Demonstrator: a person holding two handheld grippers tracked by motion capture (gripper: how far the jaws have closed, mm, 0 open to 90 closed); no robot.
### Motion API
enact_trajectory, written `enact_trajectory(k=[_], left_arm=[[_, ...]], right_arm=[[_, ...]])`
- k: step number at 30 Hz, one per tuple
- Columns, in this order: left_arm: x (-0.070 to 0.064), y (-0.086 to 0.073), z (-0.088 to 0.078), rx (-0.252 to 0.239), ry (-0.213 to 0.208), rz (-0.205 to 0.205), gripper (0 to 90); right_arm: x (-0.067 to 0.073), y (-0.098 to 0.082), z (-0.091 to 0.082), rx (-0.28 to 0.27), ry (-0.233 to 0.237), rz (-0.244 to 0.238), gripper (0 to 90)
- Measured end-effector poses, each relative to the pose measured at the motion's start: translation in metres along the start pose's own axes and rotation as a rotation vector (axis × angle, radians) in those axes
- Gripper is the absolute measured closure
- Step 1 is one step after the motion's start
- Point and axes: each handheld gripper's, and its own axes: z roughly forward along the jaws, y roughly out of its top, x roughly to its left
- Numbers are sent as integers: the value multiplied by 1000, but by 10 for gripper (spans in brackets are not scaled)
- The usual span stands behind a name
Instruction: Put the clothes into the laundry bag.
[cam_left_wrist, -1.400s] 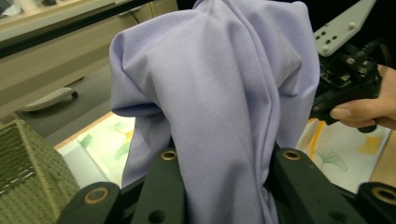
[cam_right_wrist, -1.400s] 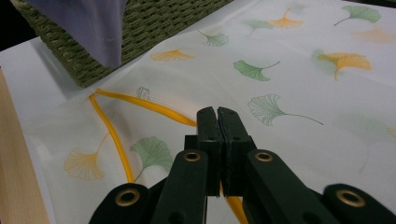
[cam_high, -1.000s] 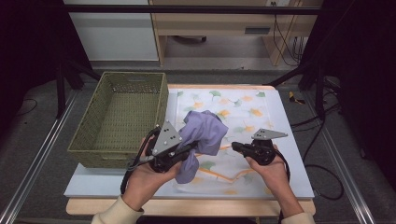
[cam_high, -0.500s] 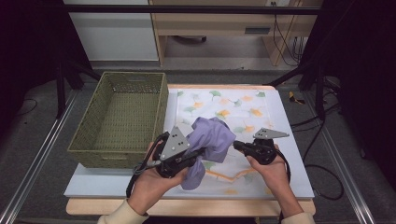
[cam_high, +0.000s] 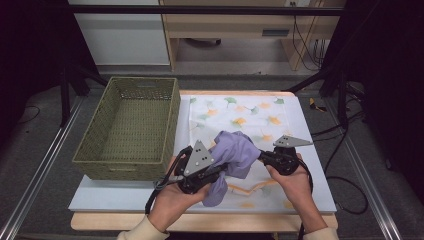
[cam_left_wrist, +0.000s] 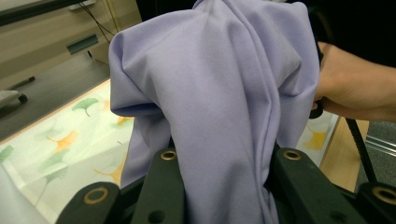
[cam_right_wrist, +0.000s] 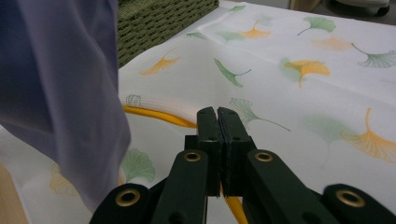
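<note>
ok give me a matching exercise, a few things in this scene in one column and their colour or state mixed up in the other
Things:
1. purple cloth
2. wicker basket
3. right gripper
4. tablecloth

Descriptions:
A. olive green, nothing inside
B. jaws pressed together
C. bunched up, held in the left gripper
D. white, printed with green and orange leaves

Pairs: 1-C, 2-A, 3-B, 4-D

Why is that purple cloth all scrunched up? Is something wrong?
Nothing is broken or spilled. The purple cloth just hangs bunched from the left hand-held gripper above the leaf-patterned tablecloth, not in the green basket.
</note>
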Motion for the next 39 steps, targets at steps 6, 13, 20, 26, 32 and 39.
enact_trajectory(k=[6, 13, 20, 26, 32, 39], left_arm=[[-6, -8, 18, 27, -26, 3, 734], [-1, -16, 36, 28, -19, -37, 733], [-2, -22, 47, 44, -32, -44, 733], [-5, -31, 54, 77, -40, -54, 733], [-5, -33, 65, 113, -47, -60, 732], [-8, -36, 77, 136, -58, -63, 732]], right_arm=[[-2, 11, -2, 11, -7, 3, 892], [-2, 26, -2, 23, -21, -18, 892], [-2, 35, -1, 28, -34, -22, 891], [-2, 41, -2, 17, -35, -14, 892], [0, 49, -3, 11, -38, -30, 892], [2, 52, -3, 11, -39, -42, 892]])
